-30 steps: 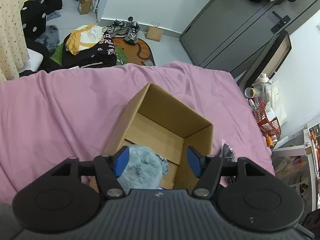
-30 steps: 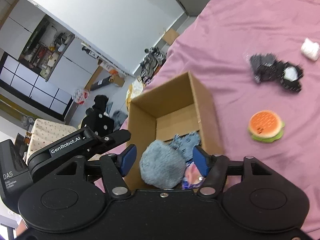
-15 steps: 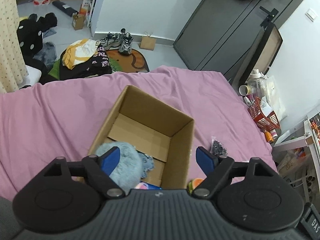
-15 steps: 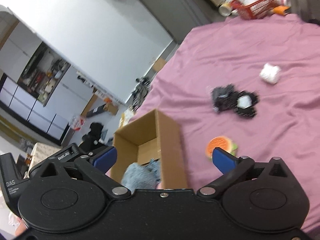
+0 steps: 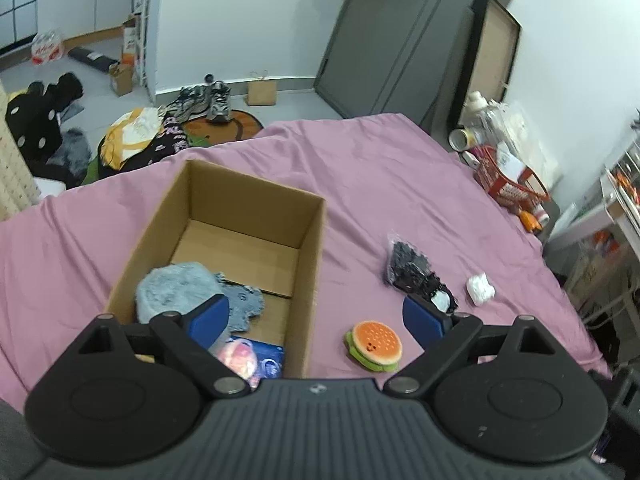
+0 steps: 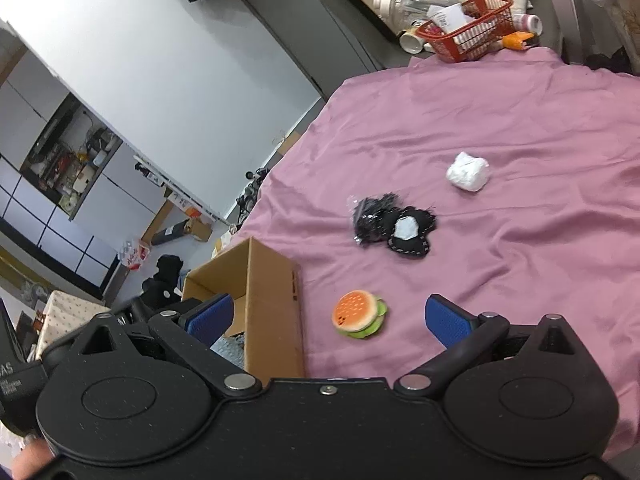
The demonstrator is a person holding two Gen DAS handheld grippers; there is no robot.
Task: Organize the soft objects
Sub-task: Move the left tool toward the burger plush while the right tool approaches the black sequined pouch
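An open cardboard box [image 5: 316, 240] [image 6: 272, 304] stands on the pink bedsheet [image 5: 400, 184]. Inside it lie a grey-blue fluffy toy [image 5: 172, 288], a grey knitted piece [image 5: 244, 300] and a pink-and-blue packet [image 5: 248, 360]. Right of the box on the sheet are a hamburger plush [image 5: 374, 345] [image 6: 359, 314], a black fuzzy item with a white patch [image 5: 416, 280] [image 6: 394, 226] and a white wad [image 5: 480, 288] [image 6: 468, 171]. My left gripper [image 5: 316, 316] is open above the box's right wall. My right gripper [image 6: 328, 318] is open, with the hamburger plush between its fingers' line of sight.
A red basket [image 6: 468, 38] with bottles sits past the bed's far corner. Clothes, shoes and bags [image 5: 160, 136] litter the floor beyond the bed. A grey wardrobe door [image 5: 392, 40] stands behind. A person's fingertip [image 6: 28, 460] shows at the lower left.
Both grippers opened wide and let go of the grey-blue fluffy toy, which now lies in the box. Both pulled back and swung right, bringing the hamburger plush and black item into view.
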